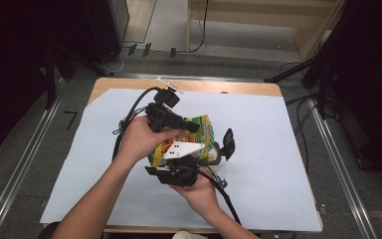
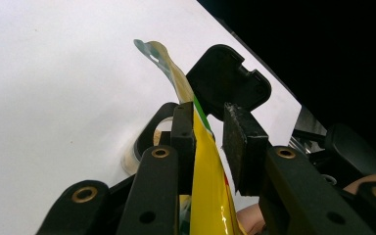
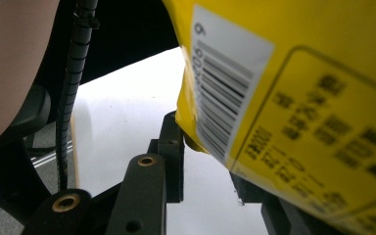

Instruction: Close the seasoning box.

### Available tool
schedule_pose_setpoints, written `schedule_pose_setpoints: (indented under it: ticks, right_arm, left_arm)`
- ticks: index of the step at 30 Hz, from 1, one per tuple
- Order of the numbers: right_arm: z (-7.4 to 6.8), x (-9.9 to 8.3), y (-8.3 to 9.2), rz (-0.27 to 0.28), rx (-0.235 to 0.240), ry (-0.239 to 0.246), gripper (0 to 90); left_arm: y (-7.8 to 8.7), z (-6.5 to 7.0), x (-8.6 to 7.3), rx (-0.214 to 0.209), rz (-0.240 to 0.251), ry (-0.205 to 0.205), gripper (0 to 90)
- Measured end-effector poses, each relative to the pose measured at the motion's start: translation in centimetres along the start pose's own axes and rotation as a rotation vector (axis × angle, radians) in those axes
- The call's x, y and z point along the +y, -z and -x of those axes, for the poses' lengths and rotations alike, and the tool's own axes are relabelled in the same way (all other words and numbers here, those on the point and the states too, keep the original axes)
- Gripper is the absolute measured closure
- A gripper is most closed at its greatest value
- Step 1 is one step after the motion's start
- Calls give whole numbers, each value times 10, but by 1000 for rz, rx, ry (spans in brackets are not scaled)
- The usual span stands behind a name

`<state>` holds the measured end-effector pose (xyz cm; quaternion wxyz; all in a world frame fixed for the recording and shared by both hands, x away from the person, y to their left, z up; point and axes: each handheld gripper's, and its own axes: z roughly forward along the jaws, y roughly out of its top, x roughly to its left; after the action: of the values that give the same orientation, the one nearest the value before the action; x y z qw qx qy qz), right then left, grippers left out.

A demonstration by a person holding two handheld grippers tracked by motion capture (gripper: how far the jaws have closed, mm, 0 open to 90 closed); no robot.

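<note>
Your two black grippers, the left (image 1: 191,127) and the right (image 1: 227,144), meet over a yellow snack bag (image 1: 206,133) printed with green, orange and red. Between your left gripper's black jaws, the bag's edge runs glossy yellow with a thin green stripe, fading to a pale silvery tip beyond them. Just ahead of your right gripper's jaws, the bag's yellow back carries a white barcode label (image 3: 225,93) with black bars, beside blurred dark print inside a thin dark outline. A white plate (image 1: 183,149) tops your right gripper. Beneath both lies a white sheet (image 1: 268,164) over a tan wooden table (image 1: 229,87).
</note>
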<state>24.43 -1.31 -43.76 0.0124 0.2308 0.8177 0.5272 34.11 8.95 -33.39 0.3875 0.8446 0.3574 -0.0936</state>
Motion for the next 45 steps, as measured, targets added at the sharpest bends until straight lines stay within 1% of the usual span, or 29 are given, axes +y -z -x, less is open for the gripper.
schedule_pose_setpoints:
  ticks: [9, 17, 22, 25, 27, 28, 33, 39, 41, 45]
  right_arm:
    - [0, -1, -1, 5, 7, -19, 713]
    - [0, -2, -1, 4, 5, -23, 712]
    - [-1, -3, -2, 6, 1, -24, 711]
    - [-1, -3, -2, 7, -1, -22, 712]
    - [-1, -3, -1, 12, -10, -18, 705]
    - [-1, -2, -1, 14, -13, -18, 701]
    - [-1, -3, -1, 25, -5, -23, 696]
    - [-1, -3, -1, 20, -7, -23, 711]
    - [-1, -2, 0, 17, -5, -25, 711]
    - [0, 0, 0, 14, -3, -29, 710]
  left_arm:
    - [-2, 1, 0, 14, -12, -9, 761]
    - [-3, 1, 0, 16, -13, -9, 763]
    - [-3, 2, 0, 19, -22, -18, 773]
    - [-3, 4, 0, 19, -11, -18, 771]
    - [-2, 5, 0, 19, -4, -31, 770]
    - [-2, 6, 0, 18, -1, -30, 769]
    - [-2, 8, 1, 32, -9, -38, 768]
    - [-3, 7, 1, 35, -16, -31, 768]
    - [-3, 5, 1, 32, -13, -22, 766]
    - [-3, 4, 2, 32, -6, -22, 762]
